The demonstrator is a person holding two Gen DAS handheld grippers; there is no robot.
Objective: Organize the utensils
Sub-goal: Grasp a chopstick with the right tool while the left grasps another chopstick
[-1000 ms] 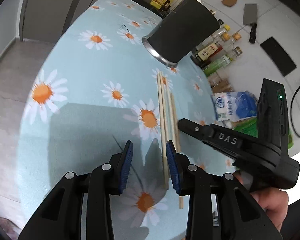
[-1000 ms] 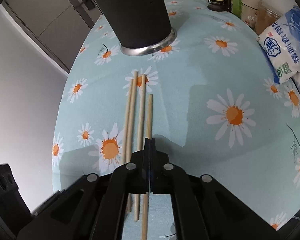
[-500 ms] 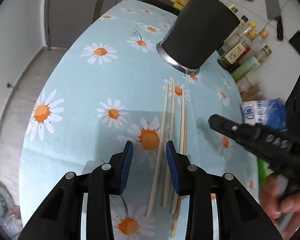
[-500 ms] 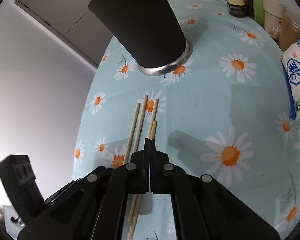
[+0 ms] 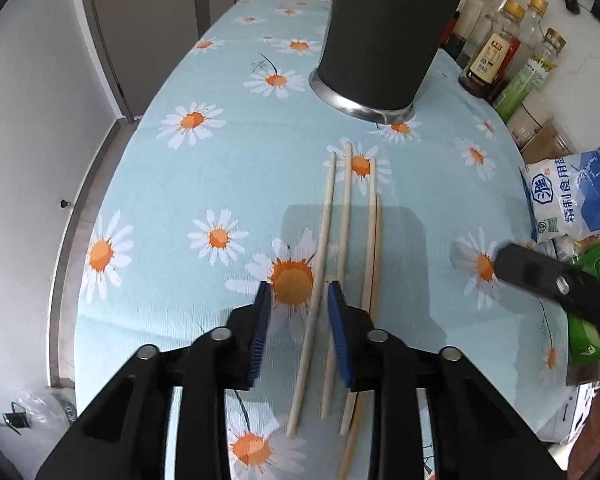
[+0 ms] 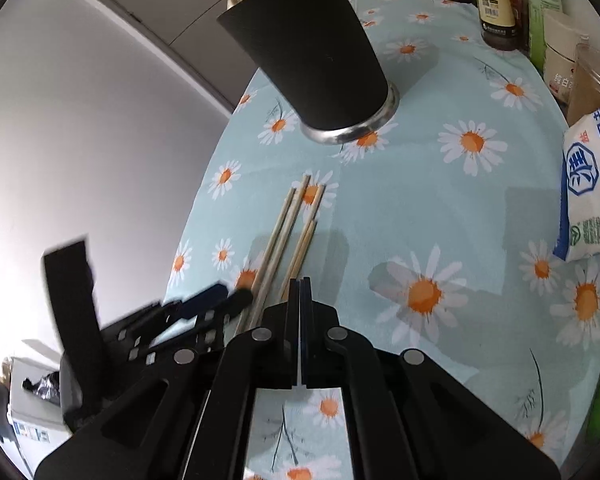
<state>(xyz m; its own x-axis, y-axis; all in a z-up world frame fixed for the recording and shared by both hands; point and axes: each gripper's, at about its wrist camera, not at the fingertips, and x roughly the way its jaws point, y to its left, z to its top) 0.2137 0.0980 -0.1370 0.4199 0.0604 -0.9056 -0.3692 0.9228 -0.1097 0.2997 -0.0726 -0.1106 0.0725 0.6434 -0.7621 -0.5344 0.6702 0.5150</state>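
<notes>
Several pale wooden chopsticks (image 5: 346, 216) lie side by side on the daisy tablecloth (image 5: 204, 176), pointing toward a tall black utensil holder (image 5: 380, 36) with a metal base. My left gripper (image 5: 300, 314) hovers over their near ends and its jaws are closing. The leftmost chopstick runs between the blue pads (image 5: 262, 320), which do not press on it. My right gripper (image 6: 300, 284) is shut on nothing, just right of the chopsticks (image 6: 288, 236); it shows in the left wrist view as a black tip (image 5: 540, 276). The holder (image 6: 312, 60) has utensil handles sticking out.
Sauce and oil bottles (image 5: 496, 52) line the back right edge. A blue and white salt bag (image 5: 572, 200) and a green packet (image 5: 596, 280) lie at the right. The table's left edge (image 5: 100, 200) drops to the floor.
My left gripper has moved over the chopsticks' near ends and its jaws have narrowed around the leftmost one. My right gripper has drawn away to the right of the chopsticks, still shut.
</notes>
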